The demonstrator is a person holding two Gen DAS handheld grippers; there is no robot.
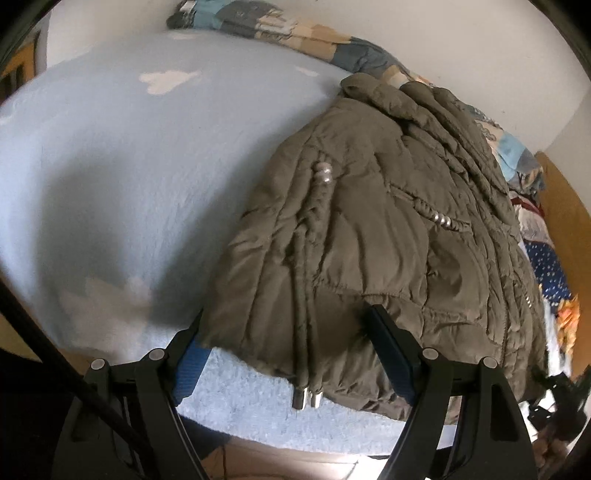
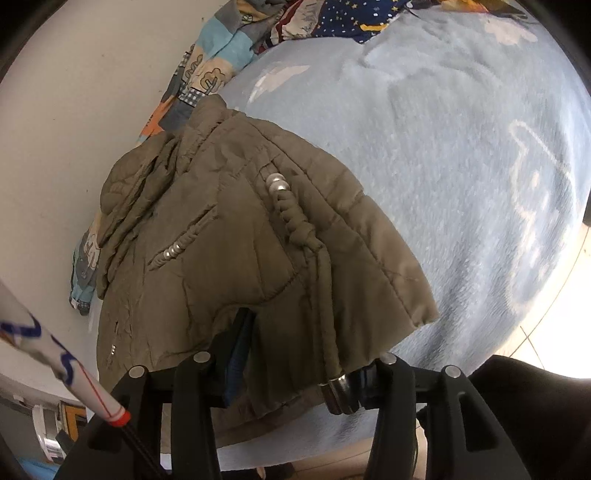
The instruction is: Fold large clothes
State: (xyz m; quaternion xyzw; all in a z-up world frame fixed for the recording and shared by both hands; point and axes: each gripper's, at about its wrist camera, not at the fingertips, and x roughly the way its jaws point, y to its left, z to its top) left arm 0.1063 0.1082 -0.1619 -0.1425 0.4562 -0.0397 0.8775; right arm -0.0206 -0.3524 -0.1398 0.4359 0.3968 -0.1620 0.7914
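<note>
Two views, one garment. Left wrist view: olive quilted jacket (image 1: 369,229) lies on the pale blue bed cover (image 1: 110,166), its hem at the near edge of the bed, its collar far off by the wall, so the long axis runs away from the camera. Left gripper (image 1: 291,332) has its jaws spread wide and straddles the hem corner; the left finger sits at the jacket's outer edge and the right finger rests on or under the fabric, which of the two cannot be told. Nothing is clamped. Drawcord ends with metal tips (image 1: 308,397) hang over the hem between the fingers. Open bed lies to the left, ample room for a fold that way; patchwork quilt (image 1: 280,22) lines the wall. Right wrist view: jacket (image 2: 221,236) again straight ahead, collar far. Right gripper (image 2: 306,354) also stands wide, with hem fabric and the cord tip (image 2: 338,391) draped between its fingers, not pinched. Free bed cover (image 2: 461,166) spreads to the right; the wall closes in the left. Judgement: both grippers are equally near the hem.
</note>
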